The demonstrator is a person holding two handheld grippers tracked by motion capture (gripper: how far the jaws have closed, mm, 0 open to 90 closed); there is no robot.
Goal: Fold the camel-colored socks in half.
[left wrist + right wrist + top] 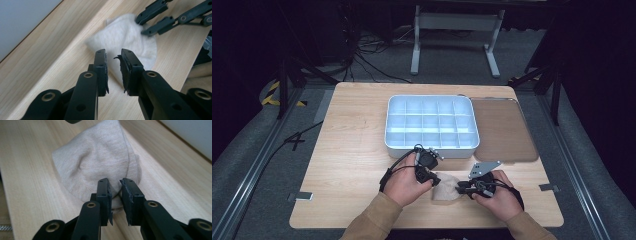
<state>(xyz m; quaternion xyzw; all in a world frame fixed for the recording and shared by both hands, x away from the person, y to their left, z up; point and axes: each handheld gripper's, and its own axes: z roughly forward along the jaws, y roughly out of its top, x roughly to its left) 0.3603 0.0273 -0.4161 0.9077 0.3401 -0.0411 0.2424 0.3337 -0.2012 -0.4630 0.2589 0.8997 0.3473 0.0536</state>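
I've got both units low over the near edge of the bench (352, 150), w/ a beige sock (446, 190) lying bunched between them. Left hand-held gripper (430, 181) sits at the sock's left side; in the left gripper view its jaws stand a narrow gap apart w/ the sock's (130, 37) edge running in between them, but I can't tell if they actually pinch it. Right hand-held gripper (460, 188) is at the sock's right edge; in the right gripper view its tips (115, 195) are also narrowly apart, w/ a fold of the sock (100, 157) in the gap, touching or nearly so. Behind, approx. mid-bench, a white divided tray (431, 123) sits w/ its compartments bare, and a brown tinted lid (504, 129) lies flat just right of it.
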